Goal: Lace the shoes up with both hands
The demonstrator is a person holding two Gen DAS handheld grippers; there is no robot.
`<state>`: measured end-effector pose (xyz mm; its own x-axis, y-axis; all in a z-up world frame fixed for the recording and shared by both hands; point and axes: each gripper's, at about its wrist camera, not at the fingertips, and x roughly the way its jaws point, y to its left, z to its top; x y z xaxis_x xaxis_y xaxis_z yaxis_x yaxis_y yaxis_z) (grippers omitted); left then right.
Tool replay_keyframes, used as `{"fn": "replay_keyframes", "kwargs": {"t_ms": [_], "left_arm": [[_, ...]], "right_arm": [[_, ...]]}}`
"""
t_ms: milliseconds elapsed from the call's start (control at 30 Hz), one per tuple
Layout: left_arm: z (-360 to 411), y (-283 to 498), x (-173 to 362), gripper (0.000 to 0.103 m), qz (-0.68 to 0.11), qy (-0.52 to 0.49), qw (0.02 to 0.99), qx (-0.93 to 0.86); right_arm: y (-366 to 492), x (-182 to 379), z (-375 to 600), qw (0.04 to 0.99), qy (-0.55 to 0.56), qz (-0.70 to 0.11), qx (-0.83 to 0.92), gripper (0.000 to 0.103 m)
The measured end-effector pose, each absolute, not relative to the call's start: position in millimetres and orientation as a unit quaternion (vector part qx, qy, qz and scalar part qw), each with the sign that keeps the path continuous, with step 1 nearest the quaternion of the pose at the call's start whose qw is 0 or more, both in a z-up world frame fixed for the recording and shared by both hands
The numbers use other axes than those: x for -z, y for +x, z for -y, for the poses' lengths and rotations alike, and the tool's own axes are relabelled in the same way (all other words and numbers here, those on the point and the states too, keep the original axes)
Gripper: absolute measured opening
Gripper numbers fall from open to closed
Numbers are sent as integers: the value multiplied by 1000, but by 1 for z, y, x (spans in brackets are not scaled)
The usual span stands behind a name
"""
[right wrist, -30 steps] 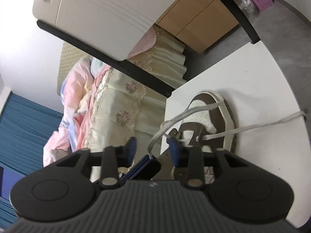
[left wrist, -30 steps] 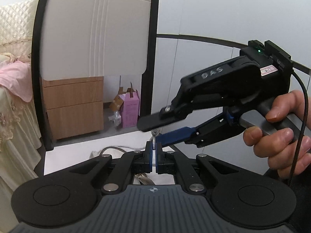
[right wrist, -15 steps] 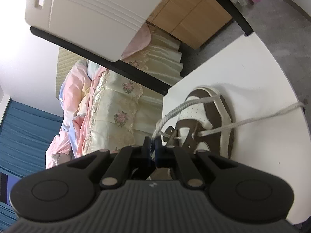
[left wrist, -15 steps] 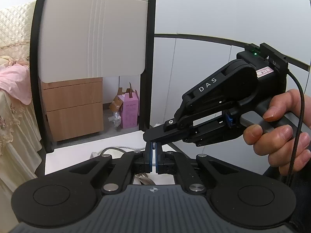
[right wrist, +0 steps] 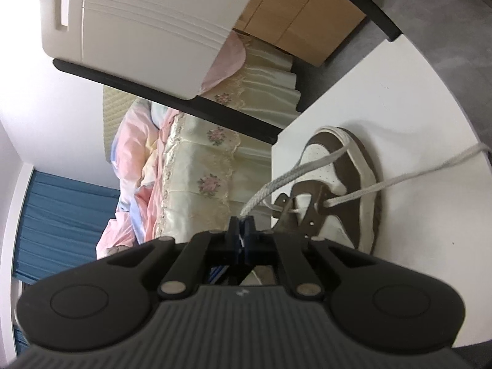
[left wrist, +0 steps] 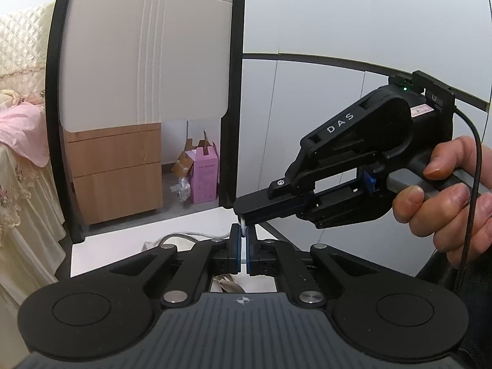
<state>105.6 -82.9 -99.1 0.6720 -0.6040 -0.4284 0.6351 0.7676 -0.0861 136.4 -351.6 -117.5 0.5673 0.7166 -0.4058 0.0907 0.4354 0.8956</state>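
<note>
— What are your tools doing?

— My left tool [left wrist: 243, 240] is pinching a white lace tip [left wrist: 243, 226], with its two sides nearly together. My right tool [right wrist: 242, 230] is squeezing tight on the lace [right wrist: 292, 176] too. Both tools are holding the same bit, tip to tip, up in the air.

— Where is the shoe?

— The brown and white shoe [right wrist: 338, 184] is lying on the white tabletop [right wrist: 415, 107], close to its left edge by the bed. One lace end is running up to my tools. The other lace end [right wrist: 430, 169] is trailing toward the right edge of the tabletop.

— What could go wrong?

— I am thinking the tip could slip out when one tool lets go, because it is small and smooth. If I am pulling too hard, the shoe could slide to the edge and fall off. The lace could also come out of its holes.
</note>
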Motion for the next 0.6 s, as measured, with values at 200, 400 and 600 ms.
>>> {"fn": "replay_keyframes", "kwargs": {"t_ms": [200,400,600], "left_arm": [[81,110,100,4,-236,27,914,329],[69,119,100,5,-263,15,920,289],[49,139,108,22,-322,-3,924,206]], "right_arm": [[138,118,349,751,480,-410,-195,3],[154,112,335,782,460,-388,-163,3],[180,124,299,796,423,-404,-154,3]]}}
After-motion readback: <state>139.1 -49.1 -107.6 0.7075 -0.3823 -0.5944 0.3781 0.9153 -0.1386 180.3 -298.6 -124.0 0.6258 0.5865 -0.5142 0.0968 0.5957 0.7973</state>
